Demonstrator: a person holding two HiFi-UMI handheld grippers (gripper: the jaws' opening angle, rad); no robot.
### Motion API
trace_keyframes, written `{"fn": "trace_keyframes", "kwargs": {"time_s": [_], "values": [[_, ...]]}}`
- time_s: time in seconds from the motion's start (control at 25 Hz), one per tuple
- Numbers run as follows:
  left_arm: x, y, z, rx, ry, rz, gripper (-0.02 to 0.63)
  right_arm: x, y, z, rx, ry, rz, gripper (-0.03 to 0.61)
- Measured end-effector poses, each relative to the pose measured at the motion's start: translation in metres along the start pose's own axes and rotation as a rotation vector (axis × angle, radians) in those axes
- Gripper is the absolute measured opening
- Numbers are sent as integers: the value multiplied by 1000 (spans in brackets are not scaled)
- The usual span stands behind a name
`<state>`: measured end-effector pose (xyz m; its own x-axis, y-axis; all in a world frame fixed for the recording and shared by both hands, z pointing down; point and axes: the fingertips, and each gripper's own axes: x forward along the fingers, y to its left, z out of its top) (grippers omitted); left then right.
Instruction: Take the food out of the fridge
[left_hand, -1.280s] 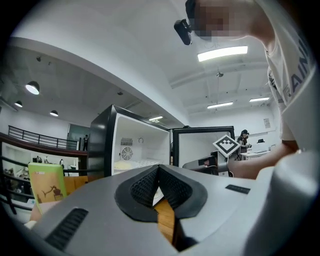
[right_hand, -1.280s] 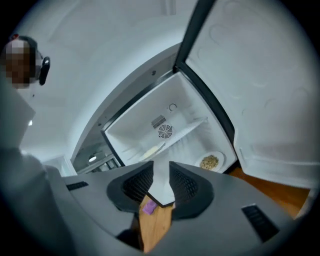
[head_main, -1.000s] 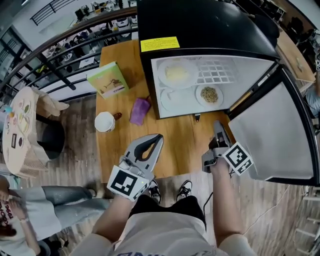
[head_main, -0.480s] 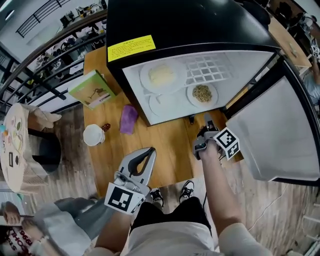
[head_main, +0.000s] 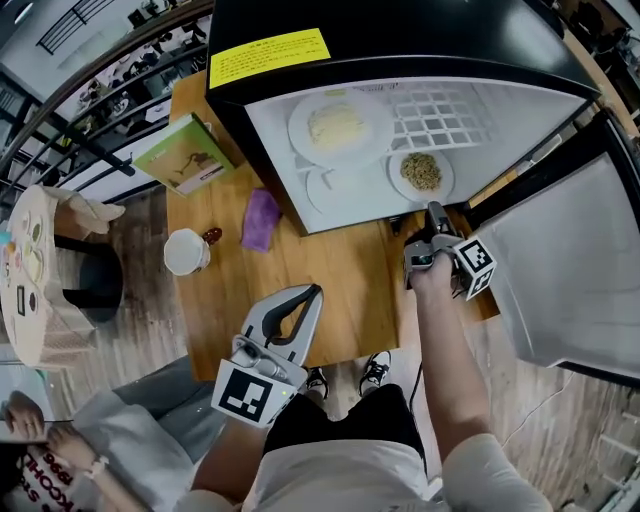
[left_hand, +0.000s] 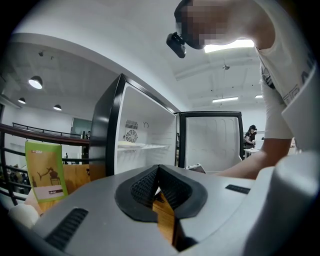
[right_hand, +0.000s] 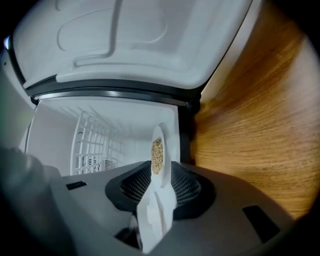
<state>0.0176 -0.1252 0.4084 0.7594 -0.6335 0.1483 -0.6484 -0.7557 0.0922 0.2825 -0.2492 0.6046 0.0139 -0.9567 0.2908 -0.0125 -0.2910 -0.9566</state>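
Observation:
The black fridge (head_main: 400, 40) stands open on the wooden table (head_main: 350, 300), its door (head_main: 570, 260) swung to the right. Inside are a plate of pale food (head_main: 340, 125), a small plate of brown grains (head_main: 421, 172) and a bare white plate (head_main: 335, 192). My right gripper (head_main: 433, 210) is at the fridge's mouth, rolled on its side. Its jaws stand partly open, with the rim of the grain plate (right_hand: 157, 155) in the gap between them (right_hand: 159, 175). My left gripper (head_main: 316, 291) hangs shut and empty over the table's front (left_hand: 159, 172).
Left of the fridge lie a green book (head_main: 185, 155), a purple pouch (head_main: 262, 218) and a white cup (head_main: 187, 250) with a small brown thing beside it. A wire shelf (head_main: 440, 120) fills the fridge's upper right. A seated person (head_main: 60, 460) is at lower left.
My right gripper has moved forward from the table's front edge to the fridge opening and rolled onto its side. The left gripper has stayed near the front edge, shut.

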Motion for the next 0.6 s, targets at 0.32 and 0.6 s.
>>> {"fn": "trace_keyframes", "kwargs": {"time_s": [0.32,0.6], "values": [[4,2,-6,-9,10,7,8,14,2,5,31,2,-1,120],[8,0,-6,-12,13,-3,8,19,0,6,47,-1,-12,118]]}}
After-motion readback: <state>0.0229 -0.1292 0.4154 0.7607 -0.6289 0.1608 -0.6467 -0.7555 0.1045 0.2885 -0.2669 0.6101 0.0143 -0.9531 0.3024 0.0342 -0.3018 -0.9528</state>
